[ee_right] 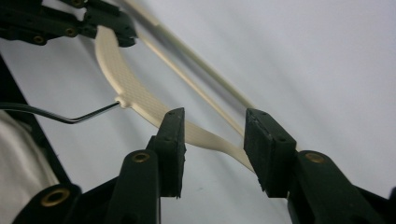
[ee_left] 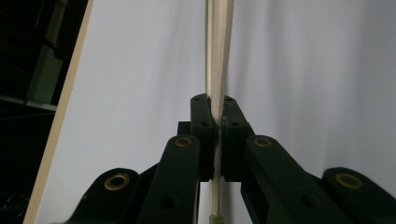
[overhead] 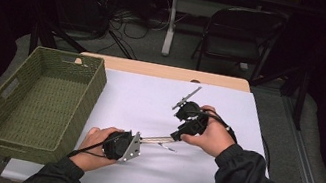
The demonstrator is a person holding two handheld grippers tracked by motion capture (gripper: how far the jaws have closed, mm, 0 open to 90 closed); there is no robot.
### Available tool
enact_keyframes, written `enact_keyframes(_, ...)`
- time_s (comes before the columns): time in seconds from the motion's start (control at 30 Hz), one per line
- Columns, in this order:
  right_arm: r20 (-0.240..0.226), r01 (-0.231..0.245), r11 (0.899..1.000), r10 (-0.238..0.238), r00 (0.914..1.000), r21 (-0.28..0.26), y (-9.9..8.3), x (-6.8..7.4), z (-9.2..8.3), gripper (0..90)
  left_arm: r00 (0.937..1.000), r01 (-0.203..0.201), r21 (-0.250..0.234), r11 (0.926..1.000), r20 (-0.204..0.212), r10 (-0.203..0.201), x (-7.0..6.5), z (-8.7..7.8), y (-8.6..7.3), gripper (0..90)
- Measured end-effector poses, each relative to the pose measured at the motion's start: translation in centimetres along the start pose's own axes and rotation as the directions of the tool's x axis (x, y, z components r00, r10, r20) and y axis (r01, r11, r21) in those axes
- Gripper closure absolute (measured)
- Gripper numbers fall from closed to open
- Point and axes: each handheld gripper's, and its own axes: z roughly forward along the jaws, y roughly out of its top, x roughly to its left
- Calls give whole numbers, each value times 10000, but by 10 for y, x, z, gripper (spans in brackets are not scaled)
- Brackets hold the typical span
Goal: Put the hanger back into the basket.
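1. The fingers (ee_left: pixel 205 135) of the left gripper (overhead: pixel 122 145) are clamped tight on a cream plastic clothes hanger (ee_right: pixel 140 100). In the left gripper view its thin edge runs straight up from between them, and the part below the pads is mostly hidden.
2. The fingers (ee_right: pixel 268 149) of the right gripper (overhead: pixel 189 121) stand moderately wide. The hanger's curved arm passes between them, but the pads do not press on it.
3. The green woven basket (overhead: pixel 80 102) sits well off to the outer side of the left fingers. Its near corner is cut off by the edge of the worktop in the high view.
4. The white worktop (overhead: pixel 149 99) lies under both sets of fingers.
5. In the high view the hanger spans the gap between the two sets of fingers. The hands and gripper bodies cover most of it, so its outline is hard to make out there.
6. In the right gripper view the far end of the hanger disappears behind the left fingers at top left.
7. The hanger's dark wire hook (ee_right: pixel 70 116) juts from its crown, just beside the right gripper's left-hand finger in that view. Its tail is cut off at the picture's edge.
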Motion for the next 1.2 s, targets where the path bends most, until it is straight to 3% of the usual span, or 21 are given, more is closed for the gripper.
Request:
enact_keyframes(0.07, 135, -146, 9998, 147, 9998, -113, -2, -5, -9, 577, 10000, 2, -2, 10000, 11, -2, 1, 0, 0, 870)
enact_keyframes(0.1, 145, -239, 9994, 243, 9996, -258, -3, -7, -11, 578, 9998, 192, 106, 9998, 20, -192, 3, -1, 0, 870)
enact_keyframes(0.17, 224, -248, 9995, 253, 9994, -217, -5, -8, -13, 579, 9997, 245, 116, 9996, -8, -245, 4, -1, -1, 871)
enact_keyframes(0.2, 365, -282, 9996, 282, 9989, -3, -7, -11, -18, 578, 9989, 464, 168, 9988, 53, -465, 7, -3, -1, 871)
enact_keyframes(0.43, 503, -348, 9994, 345, 9981, 49, -12, -15, -18, 571, 9941, 1084, 220, 9939, 77, -1086, 13, -5, -3, 871)
enact_keyframes(0.5, 469, -378, 9991, 368, 9982, 204, -12, -15, -18, 569, 9897, 1413, 242, 9897, 183, -1418, 17, -7, -4, 871)
enact_keyframes(0.57, 558, -370, 9993, 368, 9978, 11, -14, -15, -16, 566, 9860, 1655, 193, 9860, 157, -1658, 18, -7, -4, 871)
enact_keyframes(0.67, 594, -369, 9990, 354, 9976, 244, -14, -16, -15, 565, 9820, 1867, 348, 9818, 223, -1875, 21, -7, -5, 871)
enact_keyframes(0.83, 587, -413, 9990, 403, 9975, 159, -16, -18, -13, 557, 9704, 2375, 546, 9698, 308, -2394, 25, -10, -4, 871)
enact_keyframes(0.87, 569, -458, 9989, 453, 9974, 81, -17, -19, -13, 553, 9704, 2375, 546, 9698, 308, -2394, 25, -10, -4, 871)
enact_keyframes(0.97, 542, -465, 9986, 450, 9975, 260, -19, -20, -16, 544, 9574, 2812, 775, 9565, 457, -2851, 30, -16, -2, 871)
enact_keyframes(1.0, 536, -487, 9988, 483, 9974, 73, -21, -20, -15, 543, 9528, 2949, 830, 9519, 490, -2995, 32, -17, -1, 871)
enact_keyframes(1.03, 536, -487, 9988, 483, 9974, 73, -21, -20, -15, 543, 9528, 2949, 830, 9519, 490, -2995, 32, -17, -1, 871)
enact_keyframes(1.07, 550, -518, 9987, 519, 9971, -30, -24, -21, -17, 540, 9433, 3226, 867, 9426, 535, -3277, 36, -20, -1, 871)
enact_keyframes(1.2, 577, -653, 9978, 647, 9962, 82, -28, -24, -20, 535, 9193, 3826, 860, 9199, 638, -3883, 44, -26, 0, 871)
